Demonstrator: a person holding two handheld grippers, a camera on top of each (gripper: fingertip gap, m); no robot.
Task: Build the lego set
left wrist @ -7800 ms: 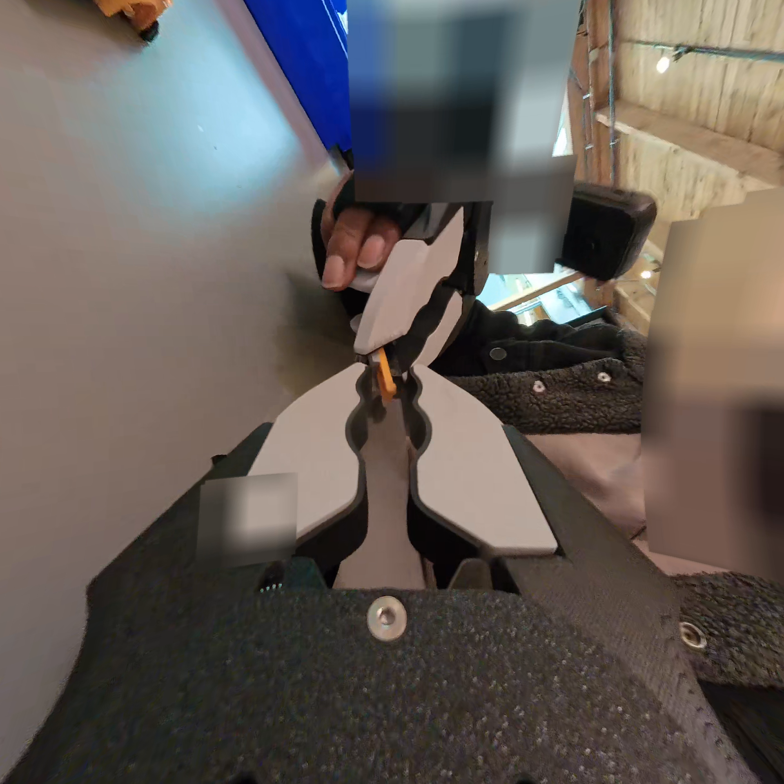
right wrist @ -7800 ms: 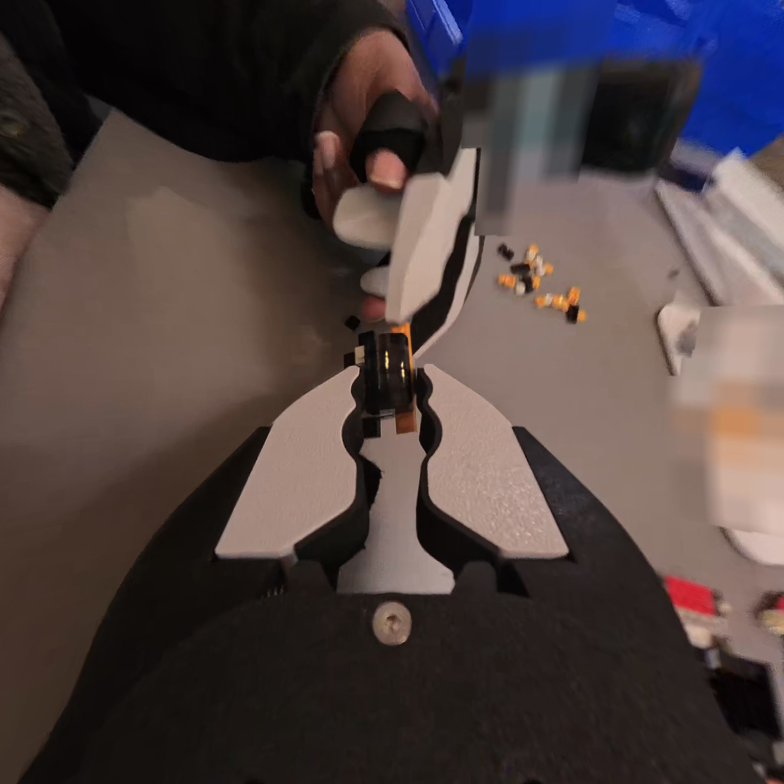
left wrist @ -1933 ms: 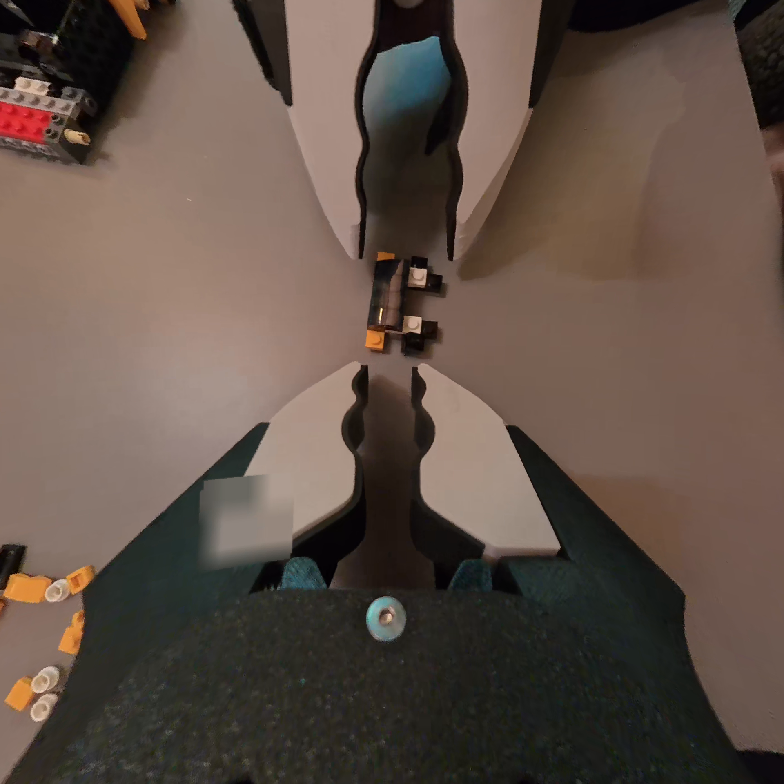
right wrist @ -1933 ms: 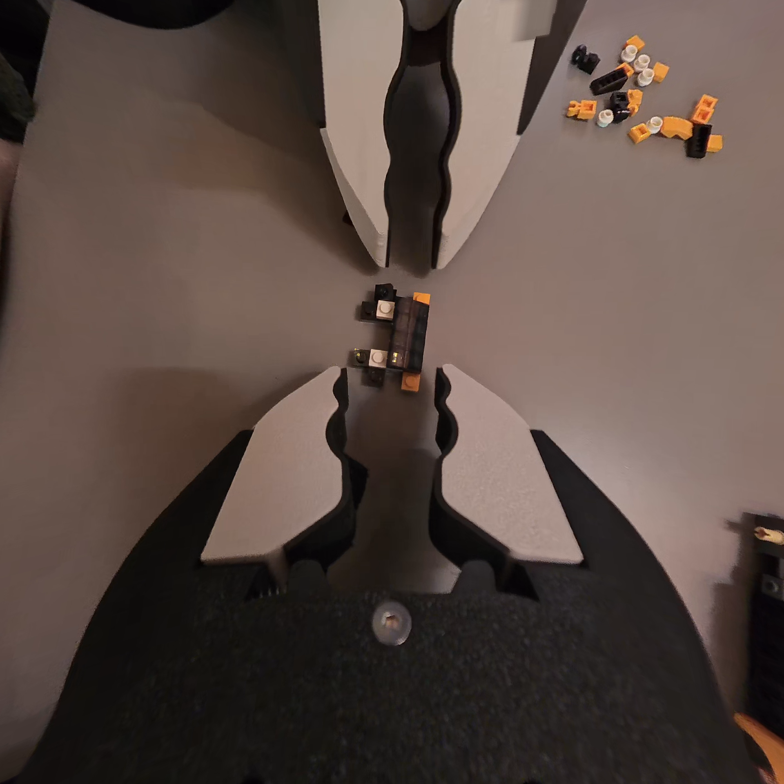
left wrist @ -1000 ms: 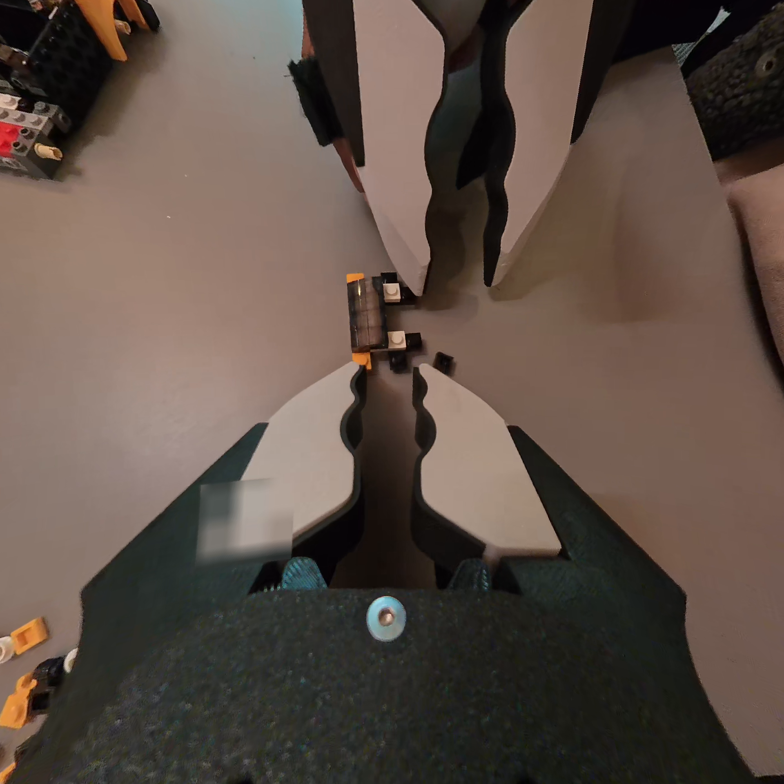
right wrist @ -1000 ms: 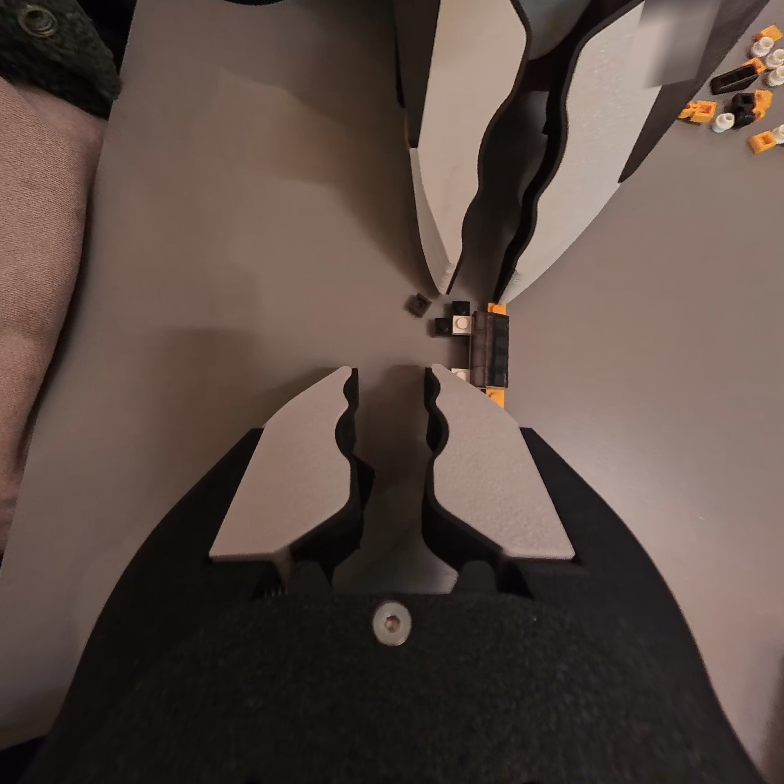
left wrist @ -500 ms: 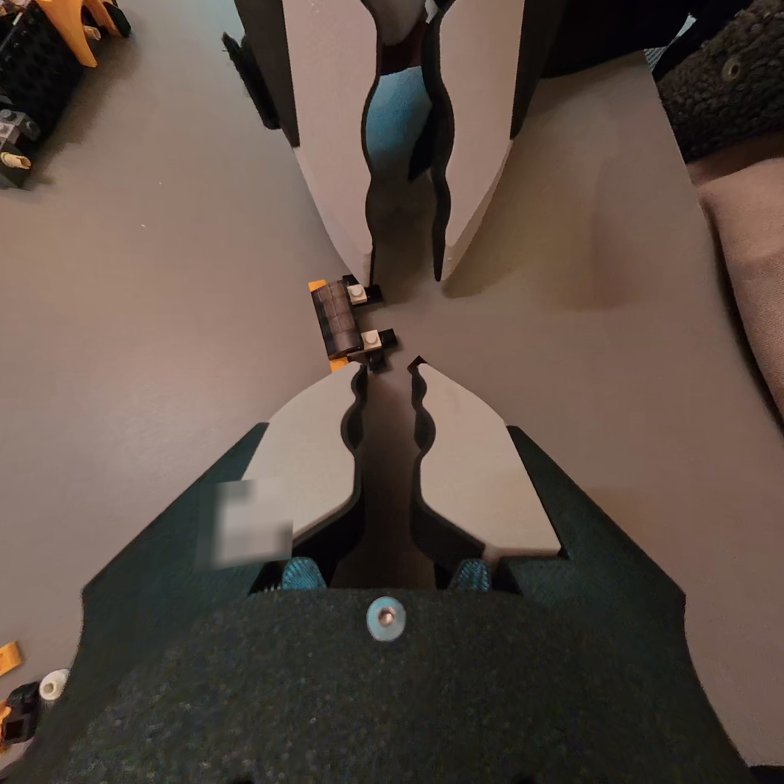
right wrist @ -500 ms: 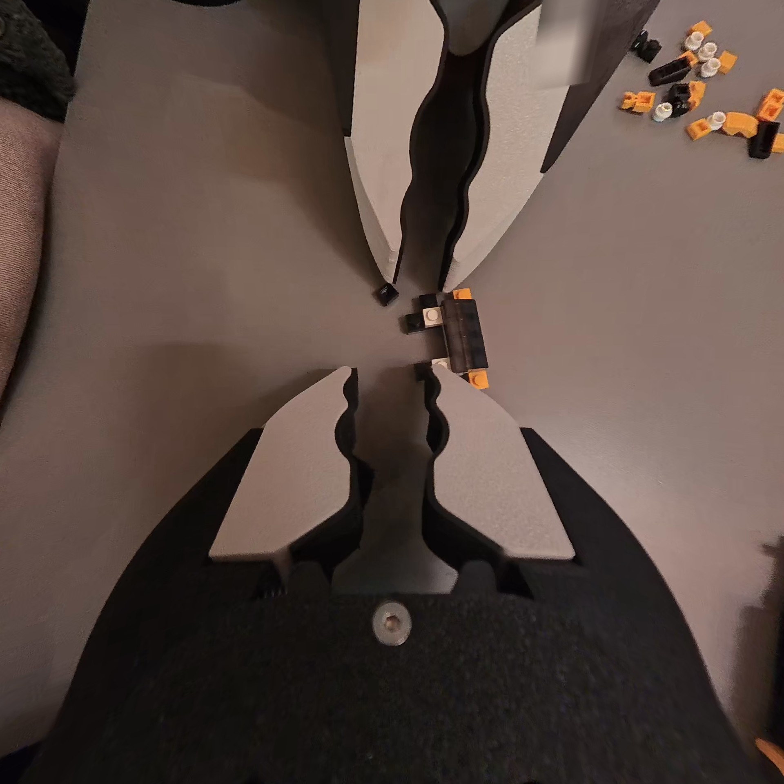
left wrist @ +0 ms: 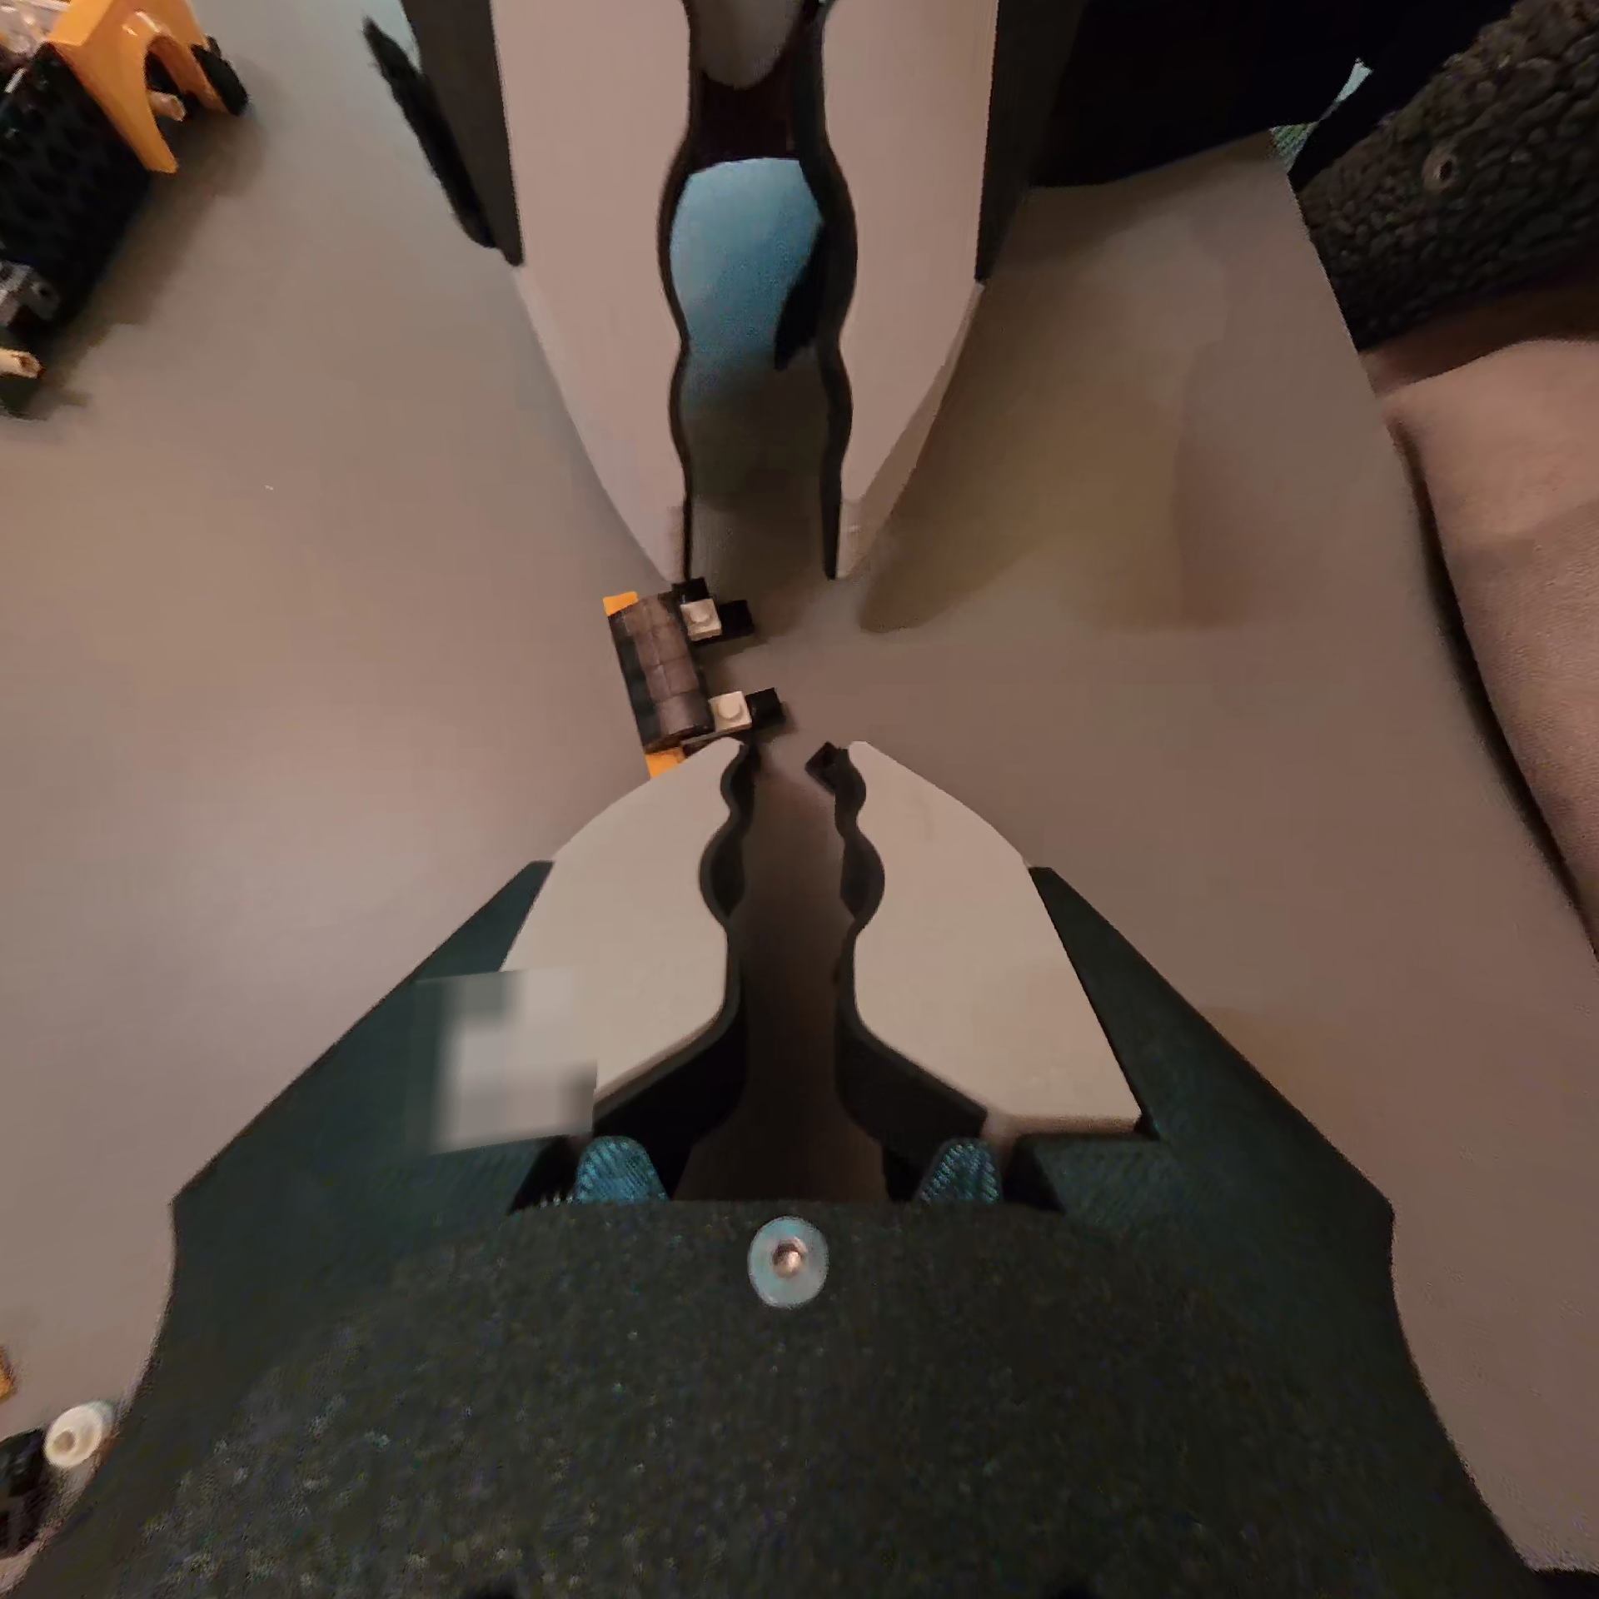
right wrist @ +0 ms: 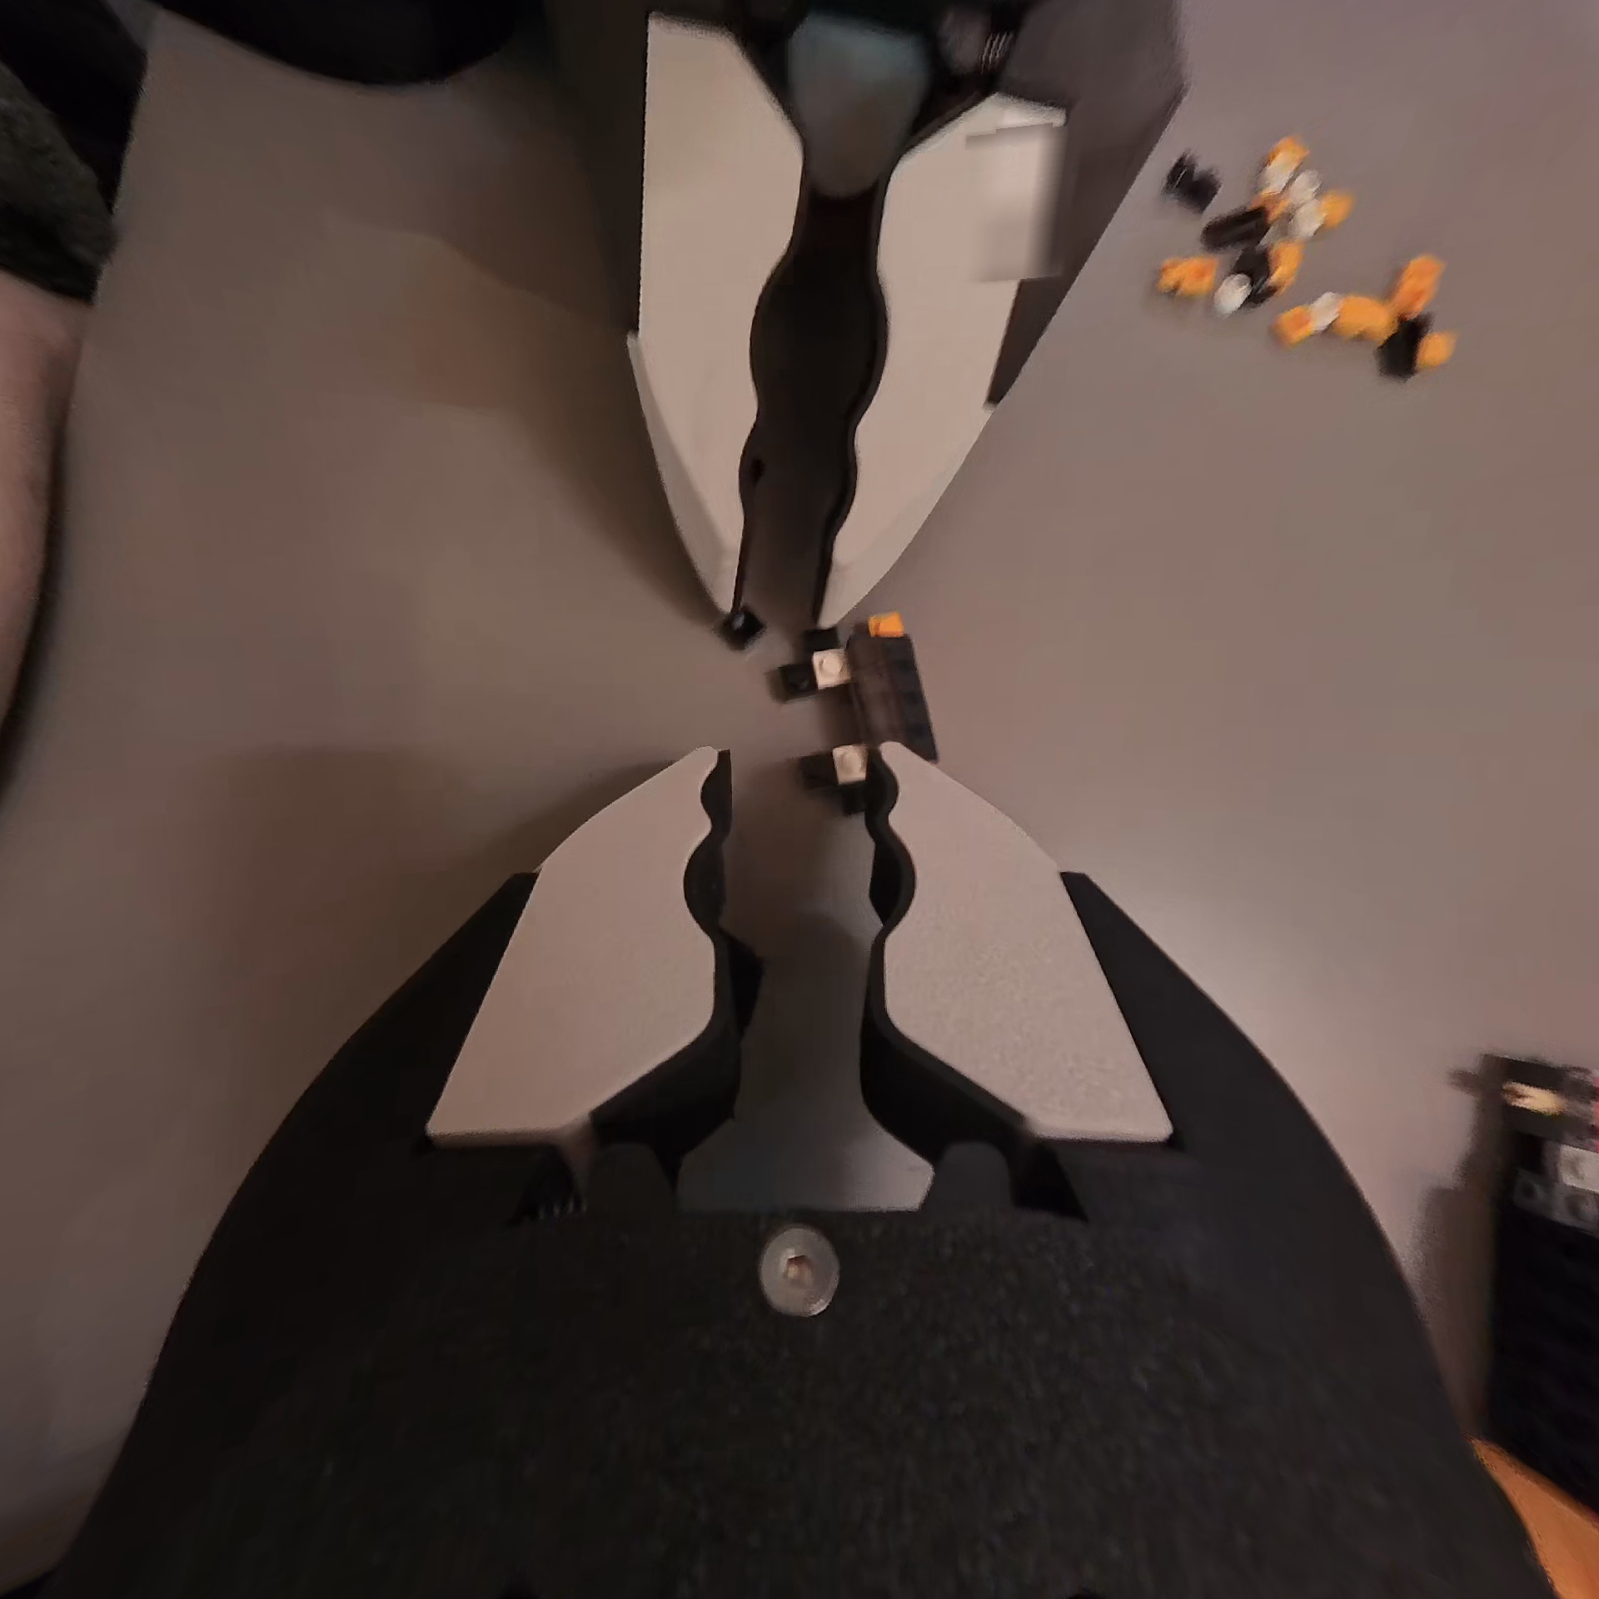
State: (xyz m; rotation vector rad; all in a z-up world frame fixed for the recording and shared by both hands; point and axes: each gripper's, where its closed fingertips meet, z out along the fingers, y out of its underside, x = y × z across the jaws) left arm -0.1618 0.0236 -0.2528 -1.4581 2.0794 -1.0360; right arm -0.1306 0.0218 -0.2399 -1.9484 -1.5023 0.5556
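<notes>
A small assembly (left wrist: 671, 671) lies on the grey table: a smoky dark block with orange ends and two black arms topped by white studs. It also shows in the right wrist view (right wrist: 878, 692). A tiny loose black piece (left wrist: 826, 766) sits on the table against my left gripper's right fingertip, not between the fingers; it also shows in the right wrist view (right wrist: 742, 627). My left gripper (left wrist: 796, 757) is open and empty, just short of the assembly. My right gripper (right wrist: 803, 757) is open and empty, facing it from the other side, its right fingertip beside the assembly's near arm.
A partly built black and orange model (left wrist: 78, 164) stands at the far left and shows blurred in the right wrist view (right wrist: 1549, 1168). Several loose orange, black and white pieces (right wrist: 1298, 260) lie beyond. A fabric cushion (left wrist: 1523, 606) borders the table edge. There is about 4 cm between the tips of the two grippers.
Both grippers have closed in on the assembly from opposite sides. My left gripper has shifted so the tiny black piece now touches its right fingertip. The assembly has turned slightly.
</notes>
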